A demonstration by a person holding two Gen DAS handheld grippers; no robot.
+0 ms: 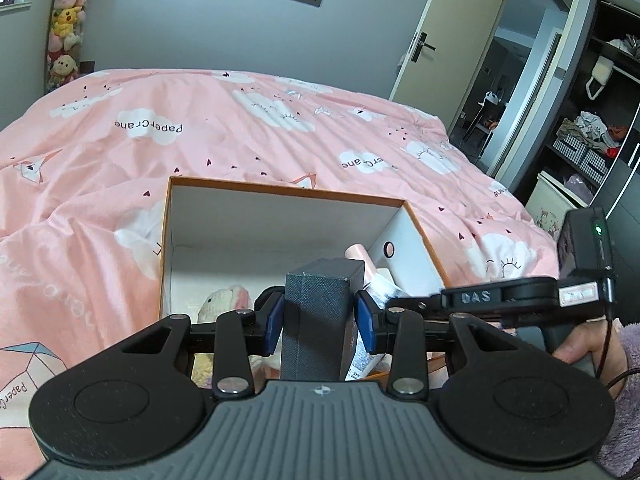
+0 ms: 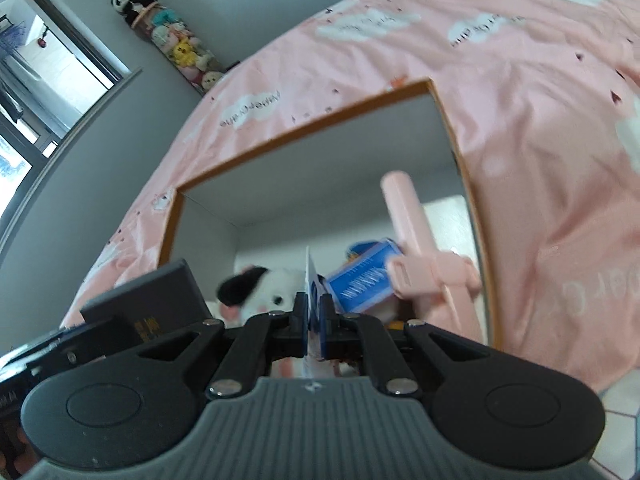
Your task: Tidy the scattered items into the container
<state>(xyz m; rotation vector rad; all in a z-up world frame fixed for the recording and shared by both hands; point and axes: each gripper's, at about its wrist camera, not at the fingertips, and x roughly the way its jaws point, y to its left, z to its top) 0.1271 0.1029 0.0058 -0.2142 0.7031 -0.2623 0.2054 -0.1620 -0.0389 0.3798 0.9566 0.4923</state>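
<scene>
A bed [image 1: 248,136] fills most of the room, spread with a pink cover printed with white clouds, and grey walls rise behind it; a cream door [image 1: 440,36] stands open on the far right beside dark shelving, and a tall column of soft toys [image 1: 66,28] leans in the left corner near a window. On the cover sits the container, one open box [image 1: 280,190] with an orange rim and white inner walls. Inside it I count one white plush toy with a black ear [image 2: 260,288], one blue-and-white carton [image 2: 364,280] lying tilted, and one pale pink handled tool [image 2: 412,236] propped against the right wall; whatever lies beneath them is hidden. The left tongs [image 1: 320,320] are set narrow, their blue pads pressed on both sides of one dark grey box [image 1: 318,312] with a woven texture, held upright over the near end of the container. The right tongs [image 2: 316,314] are pinched nearly shut on one thin white-and-blue card or flat packet [image 2: 310,276], held edge-on above the plush toy. A hand in a fuzzy lilac sleeve [image 1: 628,360] grips the right tool.
</scene>
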